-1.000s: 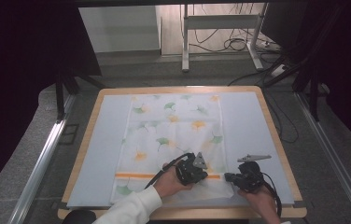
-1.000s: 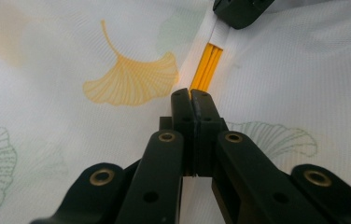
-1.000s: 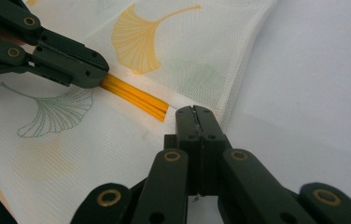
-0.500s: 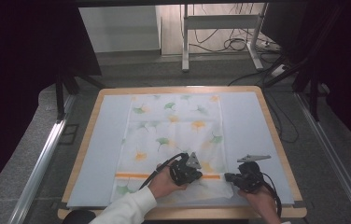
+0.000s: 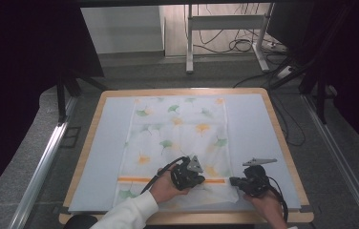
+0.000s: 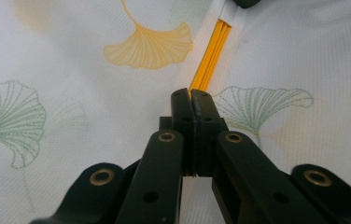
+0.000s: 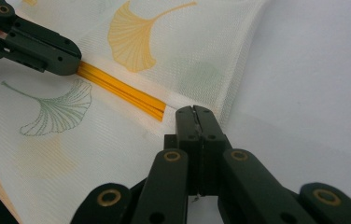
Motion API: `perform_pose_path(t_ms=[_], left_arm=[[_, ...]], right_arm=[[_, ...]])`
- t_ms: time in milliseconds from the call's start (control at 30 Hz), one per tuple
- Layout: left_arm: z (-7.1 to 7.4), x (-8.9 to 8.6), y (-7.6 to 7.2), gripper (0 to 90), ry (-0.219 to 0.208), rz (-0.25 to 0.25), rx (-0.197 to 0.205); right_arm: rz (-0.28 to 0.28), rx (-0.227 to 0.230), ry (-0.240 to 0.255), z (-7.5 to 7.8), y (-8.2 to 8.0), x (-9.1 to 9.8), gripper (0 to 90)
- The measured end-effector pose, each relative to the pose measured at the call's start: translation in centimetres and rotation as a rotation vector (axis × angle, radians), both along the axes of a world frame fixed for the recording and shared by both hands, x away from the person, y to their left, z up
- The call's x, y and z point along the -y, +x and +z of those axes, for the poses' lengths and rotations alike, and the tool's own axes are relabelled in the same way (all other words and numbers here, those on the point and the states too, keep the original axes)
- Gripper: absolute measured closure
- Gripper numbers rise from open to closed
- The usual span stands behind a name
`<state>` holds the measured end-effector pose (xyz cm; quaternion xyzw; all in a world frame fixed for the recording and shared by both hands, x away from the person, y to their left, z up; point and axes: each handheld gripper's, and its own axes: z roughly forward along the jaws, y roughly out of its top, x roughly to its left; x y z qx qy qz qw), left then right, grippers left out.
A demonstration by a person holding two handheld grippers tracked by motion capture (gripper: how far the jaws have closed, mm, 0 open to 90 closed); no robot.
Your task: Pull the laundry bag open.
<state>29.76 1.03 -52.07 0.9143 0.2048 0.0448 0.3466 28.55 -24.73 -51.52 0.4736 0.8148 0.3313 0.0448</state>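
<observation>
Pinching the cloth (image 5: 177,138) by its orange stripe (image 7: 122,91): left tool (image 6: 193,100) and right tool (image 7: 196,114), both clamped tight.

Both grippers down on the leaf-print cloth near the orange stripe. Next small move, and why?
Probably lift both together and carry the near edge away from the person, starting a fold. The left gripper and right gripper look shut at the cloth, which lies flat, the right at its edge beside the orange stripe.

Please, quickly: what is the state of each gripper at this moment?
Left gripper: jaws closed, tips on the leaf-print cloth at its orange stripe; a grip cannot be told.
Right gripper: jaws closed at the cloth's edge; a grip cannot be told.
</observation>
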Motion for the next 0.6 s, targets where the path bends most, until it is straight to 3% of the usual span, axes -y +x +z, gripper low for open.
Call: perform_pose_path(t_ms=[600], left_arm=[[0.0,-1.4,-0.2,90.0,0.013,0.015,0.0]], right_arm=[[0.002,0.0,-0.002,0.0,0.0,0.0,90.0]])
